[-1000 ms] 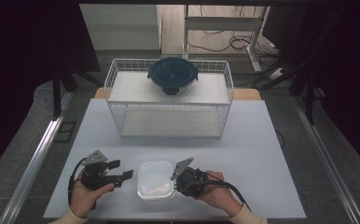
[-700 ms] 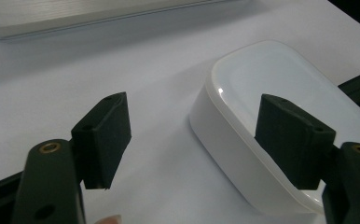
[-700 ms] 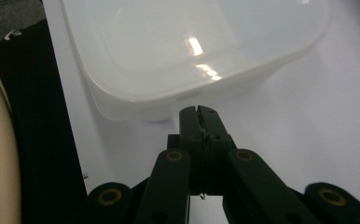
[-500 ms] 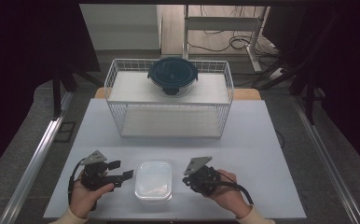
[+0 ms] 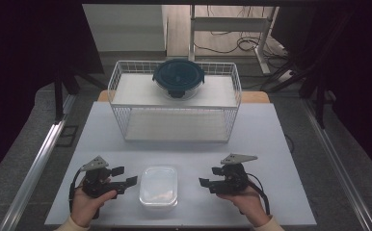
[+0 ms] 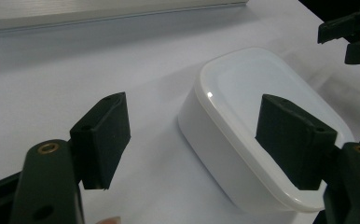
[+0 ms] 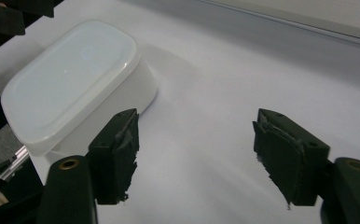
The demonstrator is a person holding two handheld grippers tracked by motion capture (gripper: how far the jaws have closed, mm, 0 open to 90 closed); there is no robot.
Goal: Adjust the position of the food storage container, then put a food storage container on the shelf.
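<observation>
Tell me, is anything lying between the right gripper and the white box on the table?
Nothing visible does. The right gripper, its fingers open and empty, stands apart from the white box, and between them is bare table. The left gripper waits at the box's other side.

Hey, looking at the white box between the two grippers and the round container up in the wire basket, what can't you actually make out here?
- White lidded box: its contents; the opaque lid and walls hide them in all three views.
- Same box, left gripper view: its near right corner sits behind the left gripper's right jaw.
- Round container, high view: what it holds, under its dark lid.
- Wire basket, both gripper views: cut off by the top edge.
</observation>
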